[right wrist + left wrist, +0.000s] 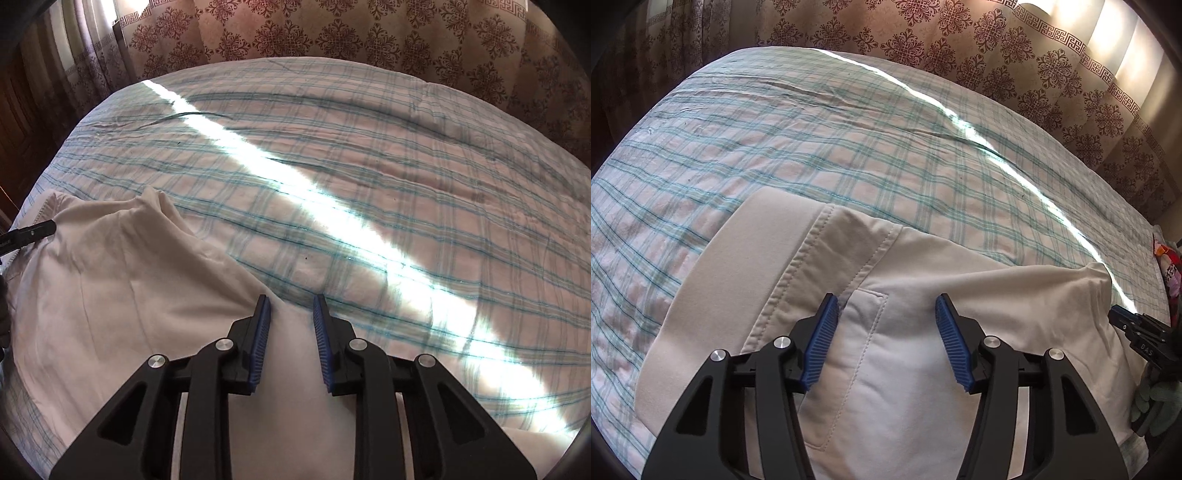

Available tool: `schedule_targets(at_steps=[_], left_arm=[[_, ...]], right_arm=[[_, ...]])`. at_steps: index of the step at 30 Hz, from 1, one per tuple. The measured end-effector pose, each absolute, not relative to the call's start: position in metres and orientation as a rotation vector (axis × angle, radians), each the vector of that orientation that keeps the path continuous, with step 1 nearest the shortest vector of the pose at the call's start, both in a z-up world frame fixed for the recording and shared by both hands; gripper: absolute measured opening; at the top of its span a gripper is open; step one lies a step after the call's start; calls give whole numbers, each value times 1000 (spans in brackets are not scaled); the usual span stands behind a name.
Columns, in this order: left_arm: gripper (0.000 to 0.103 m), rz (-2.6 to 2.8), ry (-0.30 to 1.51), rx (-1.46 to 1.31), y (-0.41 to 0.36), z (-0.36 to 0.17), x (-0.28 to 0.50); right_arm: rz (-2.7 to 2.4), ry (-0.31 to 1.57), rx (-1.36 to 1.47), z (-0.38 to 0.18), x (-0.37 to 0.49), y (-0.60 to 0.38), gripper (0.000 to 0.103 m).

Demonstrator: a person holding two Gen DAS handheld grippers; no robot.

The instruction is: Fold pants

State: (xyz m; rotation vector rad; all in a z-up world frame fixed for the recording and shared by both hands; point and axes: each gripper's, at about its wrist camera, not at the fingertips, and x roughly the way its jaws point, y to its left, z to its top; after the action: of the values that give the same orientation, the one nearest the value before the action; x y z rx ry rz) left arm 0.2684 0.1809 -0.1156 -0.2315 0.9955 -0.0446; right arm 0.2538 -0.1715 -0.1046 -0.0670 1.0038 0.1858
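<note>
White pants [886, 280] lie on the checked bed sheet [812, 147]. The waistband and a back pocket show in the left wrist view. My left gripper [886, 306] is open above the pocket, holding nothing. In the right wrist view the pants [110, 280] spread to the left, with a raised fold at the top. My right gripper [291, 302] is open, its jaws a small way apart over the pants' edge where cloth meets the sheet [369, 184]. The right gripper's tip shows at the right edge of the left wrist view [1123, 317]. The left gripper's tip shows at the left edge of the right wrist view [37, 230].
A bright strip of sunlight [295, 184] crosses the bed diagonally. Patterned curtains [997, 55] hang behind the bed. Coloured items [1171, 269] lie at the bed's right edge. A gloved hand [1156, 406] shows at lower right.
</note>
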Motion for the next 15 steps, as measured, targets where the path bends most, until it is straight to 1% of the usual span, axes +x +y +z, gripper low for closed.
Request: schedule_targets(at_steps=[4,5,8,9,11,15], left_arm=[[59,-11,1008,-226,173,-103,265],[61,-18,1005,-220,168,-98,262],[62,-75,972,-154,143,-81,249],[64,-100,967,-136,135,-77,244],[67,-146,971,-120,119,-74,233],[67,-203,1013,-78,96,-85,213]], right_arm=[[164,976,-64,-89,242,-174,24],[157,960,-37,-83,235,-180,26],[141,922,23,-67,209,-195,28],[131,924,36,-65,199,-200,29],[107,941,45,-66,178,-210,29],[17,984,13,-78,142,-236,29]])
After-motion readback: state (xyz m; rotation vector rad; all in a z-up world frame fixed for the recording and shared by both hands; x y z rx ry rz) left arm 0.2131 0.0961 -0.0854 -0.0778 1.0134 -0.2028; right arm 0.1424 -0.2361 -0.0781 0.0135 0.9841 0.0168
